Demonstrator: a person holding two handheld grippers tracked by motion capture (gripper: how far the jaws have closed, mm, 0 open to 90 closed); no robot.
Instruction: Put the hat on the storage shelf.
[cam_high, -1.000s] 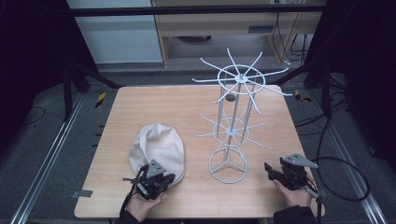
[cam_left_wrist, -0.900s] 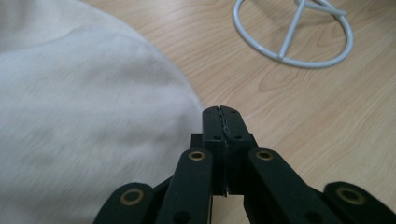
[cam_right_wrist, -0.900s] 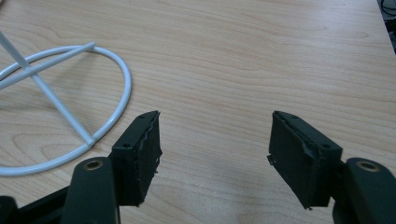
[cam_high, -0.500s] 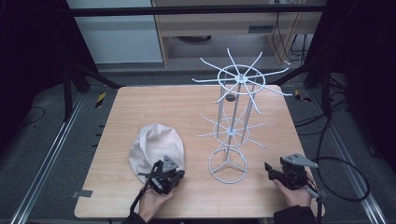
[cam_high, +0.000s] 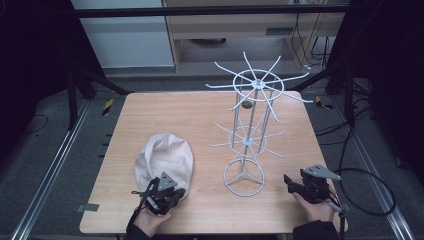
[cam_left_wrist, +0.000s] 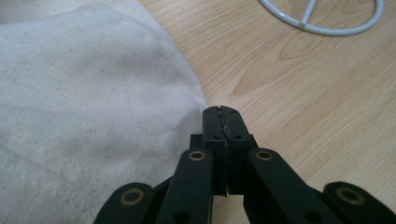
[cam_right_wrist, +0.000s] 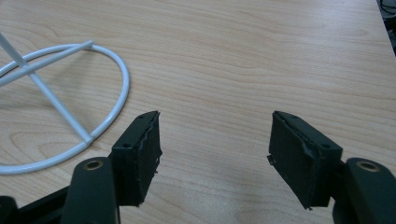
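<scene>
- Left gripper (cam_left_wrist: 222, 122): jaws clenched together at the near edge of the cream cap (cam_high: 164, 159); whether cloth is pinched, cannot tell.
- Cap lies flat left of the white wire rack (cam_high: 248, 131), bare wood between them.
- Right gripper (cam_right_wrist: 215, 154): jaws spread, empty, just right of the rack's base ring, near the table (cam_high: 165, 110) corner.

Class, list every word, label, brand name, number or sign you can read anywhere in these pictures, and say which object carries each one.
None: no readable text stands on anything here.
The white cap, the white wire rack and the wooden table carry no visible print.
The left gripper and right gripper show plain black jaws without markings.
A yellow-and-black strip on the floor is a pattern, not letters.
</scene>
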